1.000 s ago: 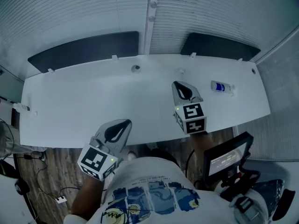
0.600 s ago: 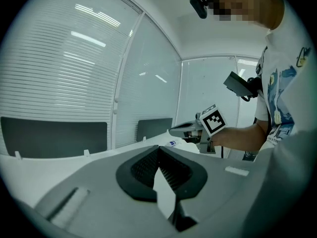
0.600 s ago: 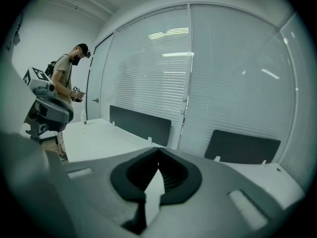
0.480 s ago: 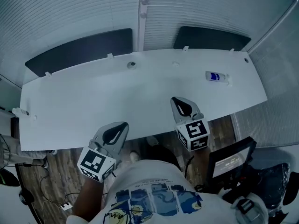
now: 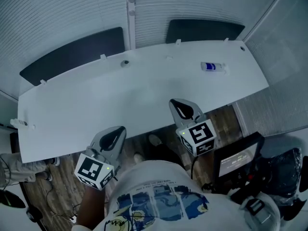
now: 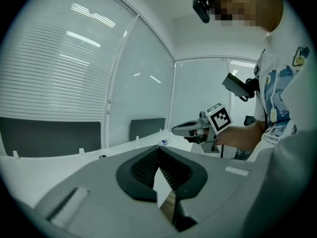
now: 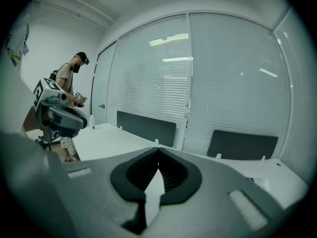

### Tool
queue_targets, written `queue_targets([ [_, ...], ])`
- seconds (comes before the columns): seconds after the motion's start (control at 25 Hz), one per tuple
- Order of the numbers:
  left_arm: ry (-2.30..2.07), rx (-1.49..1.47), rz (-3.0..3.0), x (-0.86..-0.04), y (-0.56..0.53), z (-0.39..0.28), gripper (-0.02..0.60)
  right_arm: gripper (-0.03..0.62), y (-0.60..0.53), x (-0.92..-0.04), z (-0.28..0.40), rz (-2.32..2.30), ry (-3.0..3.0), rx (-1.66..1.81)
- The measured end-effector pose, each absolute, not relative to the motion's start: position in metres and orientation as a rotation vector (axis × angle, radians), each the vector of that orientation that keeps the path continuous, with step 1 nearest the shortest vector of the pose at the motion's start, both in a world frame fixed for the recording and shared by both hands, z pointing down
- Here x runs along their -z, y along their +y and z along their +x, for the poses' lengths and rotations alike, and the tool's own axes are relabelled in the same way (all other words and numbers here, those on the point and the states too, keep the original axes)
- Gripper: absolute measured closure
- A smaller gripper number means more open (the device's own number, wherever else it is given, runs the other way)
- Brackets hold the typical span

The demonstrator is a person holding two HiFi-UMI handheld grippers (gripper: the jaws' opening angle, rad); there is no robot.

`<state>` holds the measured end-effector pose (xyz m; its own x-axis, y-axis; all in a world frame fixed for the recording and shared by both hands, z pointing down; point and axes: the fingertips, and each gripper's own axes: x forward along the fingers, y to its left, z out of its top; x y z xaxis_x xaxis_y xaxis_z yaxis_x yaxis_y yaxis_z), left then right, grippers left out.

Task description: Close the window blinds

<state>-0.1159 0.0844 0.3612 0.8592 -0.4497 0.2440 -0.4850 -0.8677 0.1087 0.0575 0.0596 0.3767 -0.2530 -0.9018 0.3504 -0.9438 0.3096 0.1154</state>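
Left gripper (image 5: 119, 129), right gripper (image 5: 173, 102) — jaws together

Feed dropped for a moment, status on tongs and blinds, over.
Left tongs shut, empty; right tongs shut, empty. Blinds lowered over both panes, tongs clear of them. White desk stands between tongs and blinds; small bottle on it.

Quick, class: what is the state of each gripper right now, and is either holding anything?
Grey left gripper: closed, jaws together, holding nothing.
Grey right gripper: closed, holding nothing.
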Motion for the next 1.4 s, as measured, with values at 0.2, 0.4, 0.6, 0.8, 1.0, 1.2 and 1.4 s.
queue_targets([
  [0.2, -0.730, -0.310, 2.880, -0.360, 0.097, -0.114, 0.578, 0.591, 0.075, -0.371, 0.052, 1.620, -2.262, -0.140],
  [0.4, -0.716, -0.342, 2.875, -0.359, 0.103, -0.106, 0.578, 0.591, 0.084, -0.366, 0.052, 1.607, -2.282, -0.128],
  [0.6, -0.686, -0.348, 2.880, -0.363, 0.110, -0.101, 0.578, 0.592, 0.086, -0.360, 0.050, 1.620, -2.298, -0.098],
  [0.8, -0.685, -0.342, 2.884, -0.363, 0.111, -0.100, 0.578, 0.592, 0.088, -0.360, 0.047, 1.609, -2.328, -0.094],
  [1.0, -0.689, -0.347, 2.881, -0.362, 0.111, -0.098, 0.578, 0.591, 0.091, -0.361, 0.047, 1.597, -2.329, -0.085],
  [1.2, -0.679, -0.341, 2.887, -0.366, 0.108, -0.099, 0.578, 0.591, 0.088, -0.358, 0.044, 1.595, -2.329, -0.086],
  [1.4, -0.678, -0.340, 2.882, -0.367, 0.106, -0.101, 0.578, 0.592, 0.085, -0.358, 0.039, 1.582, -2.306, -0.113],
])
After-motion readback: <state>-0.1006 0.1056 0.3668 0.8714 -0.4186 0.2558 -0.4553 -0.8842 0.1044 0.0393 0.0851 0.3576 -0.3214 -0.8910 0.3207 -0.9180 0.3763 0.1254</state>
